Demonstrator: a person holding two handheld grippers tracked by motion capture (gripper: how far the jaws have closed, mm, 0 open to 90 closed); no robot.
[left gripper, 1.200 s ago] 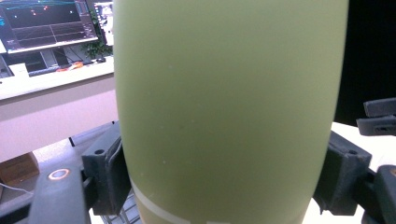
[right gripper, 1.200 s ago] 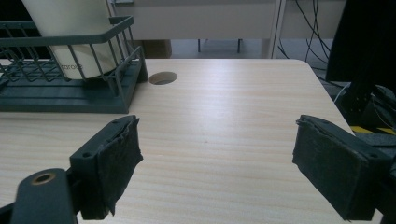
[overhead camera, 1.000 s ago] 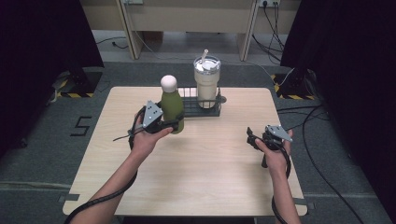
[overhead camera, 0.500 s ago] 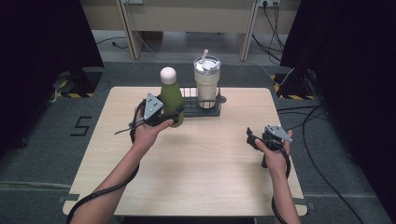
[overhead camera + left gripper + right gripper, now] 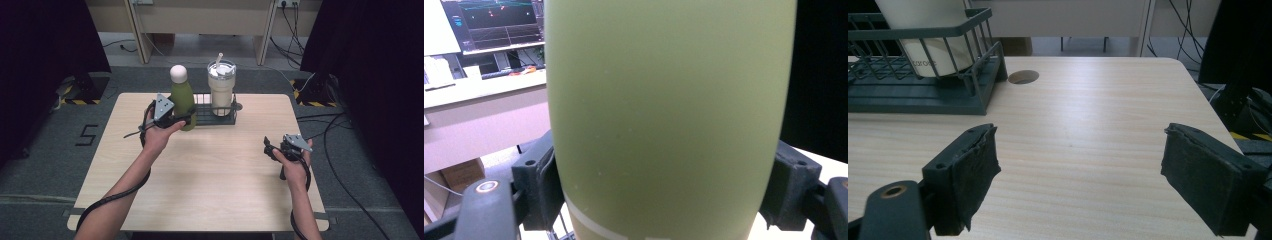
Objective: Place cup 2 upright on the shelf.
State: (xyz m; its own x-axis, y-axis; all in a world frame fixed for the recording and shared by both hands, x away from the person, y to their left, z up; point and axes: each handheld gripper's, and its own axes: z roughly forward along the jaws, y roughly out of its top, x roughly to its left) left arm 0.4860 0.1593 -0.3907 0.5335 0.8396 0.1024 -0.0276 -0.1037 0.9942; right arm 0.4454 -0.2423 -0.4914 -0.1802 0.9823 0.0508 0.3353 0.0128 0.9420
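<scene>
A tall olive-green bottle (image 5: 182,98) with a white cap stands upright in my left gripper (image 5: 176,120), which is shut on its lower body. In the left gripper view the bottle (image 5: 669,120) is squeezed between both black pads (image 5: 541,185). The bottle is at the left end of the dark wire rack (image 5: 216,120); whether its base is inside the rack I cannot tell. A cream tumbler (image 5: 221,90) with lid and straw stands in the rack's right half. My right gripper (image 5: 270,150) rests low over the table's right side, open, with nothing between its fingers (image 5: 1080,175).
The light wooden table (image 5: 210,185) has a round cable hole (image 5: 1023,76) just right of the rack (image 5: 923,100). The tumbler (image 5: 933,55) shows through the rack's wires. Black cables trail from both hands, and the table's right edge is close to the right gripper.
My left hand has carried the bottle away from the person, toward the back, up to the rack's left end. The right hand has stayed put.
</scene>
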